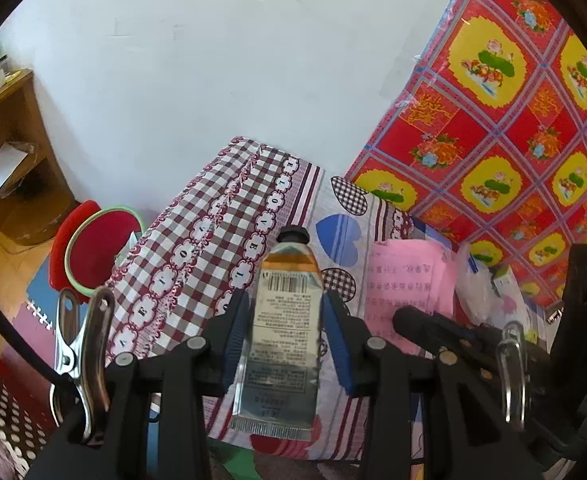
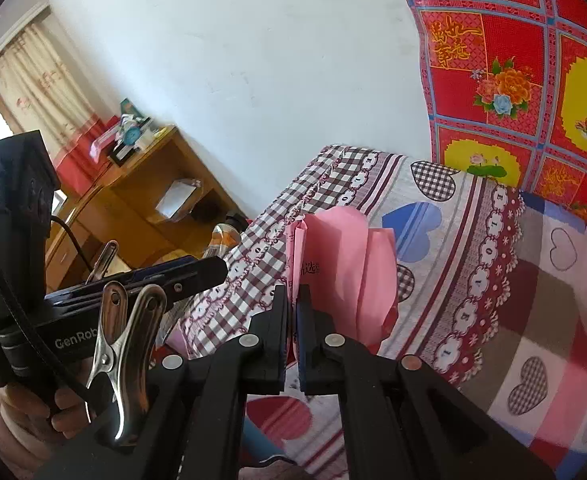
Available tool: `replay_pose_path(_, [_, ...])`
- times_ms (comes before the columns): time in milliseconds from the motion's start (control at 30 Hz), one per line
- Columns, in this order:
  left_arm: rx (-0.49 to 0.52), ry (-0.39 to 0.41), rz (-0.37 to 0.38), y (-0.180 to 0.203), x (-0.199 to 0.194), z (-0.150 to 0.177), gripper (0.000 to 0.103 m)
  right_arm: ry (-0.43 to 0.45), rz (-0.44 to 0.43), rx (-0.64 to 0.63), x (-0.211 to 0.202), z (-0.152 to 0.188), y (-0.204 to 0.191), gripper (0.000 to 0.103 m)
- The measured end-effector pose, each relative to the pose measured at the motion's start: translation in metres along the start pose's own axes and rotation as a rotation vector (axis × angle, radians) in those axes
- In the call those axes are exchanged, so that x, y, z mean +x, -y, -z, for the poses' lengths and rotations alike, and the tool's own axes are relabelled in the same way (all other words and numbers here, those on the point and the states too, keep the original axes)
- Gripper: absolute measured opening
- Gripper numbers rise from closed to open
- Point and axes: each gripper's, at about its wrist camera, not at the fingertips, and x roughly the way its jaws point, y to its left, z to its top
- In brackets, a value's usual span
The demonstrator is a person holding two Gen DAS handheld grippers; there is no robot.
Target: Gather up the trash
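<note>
Left tool (image 1: 287,336) gripping tube (image 1: 283,332), right tool (image 2: 292,336) pinching pink paper (image 2: 349,272)

Glossy foil tube (image 1: 281,332), matt pink paper (image 2: 349,268), soft printed cloth bedspread (image 2: 493,280), shiny metal clips (image 2: 127,344).

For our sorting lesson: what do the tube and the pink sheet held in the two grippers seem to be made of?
Tube: looks like thin metal or foil laminate, shiny silver with a flat crimped end; its black cap seems plastic. Pink sheet: paper, matte, with sharp folds and printed characters.
</note>
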Motion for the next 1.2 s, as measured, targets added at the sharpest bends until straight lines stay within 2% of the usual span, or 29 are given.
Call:
replay_pose_path(233, [0.072, -0.016, 0.036, -0.023, -0.012, -0.004, 0.040, 0.037, 0.047, 0.044, 0.012, 0.013, -0.026, 0.005])
replay_pose_path(500, [0.103, -0.001, 0.046, -0.060, -0.031, -0.009, 0.040, 0.077, 0.083, 0.054, 0.032, 0.034, -0.071, 0.005])
replay_pose_path(900, [0.073, 0.013, 0.014, -0.123, -0.052, -0.004, 0.040, 0.076, 0.087, 0.013, 0.054, 0.027, -0.123, 0.005])
replay_pose_path(1200, [-0.007, 0.049, -0.035, -0.155, -0.060, -0.014, 0.040, 0.050, 0.043, -0.062, 0.069, 0.012, -0.144, 0.005])
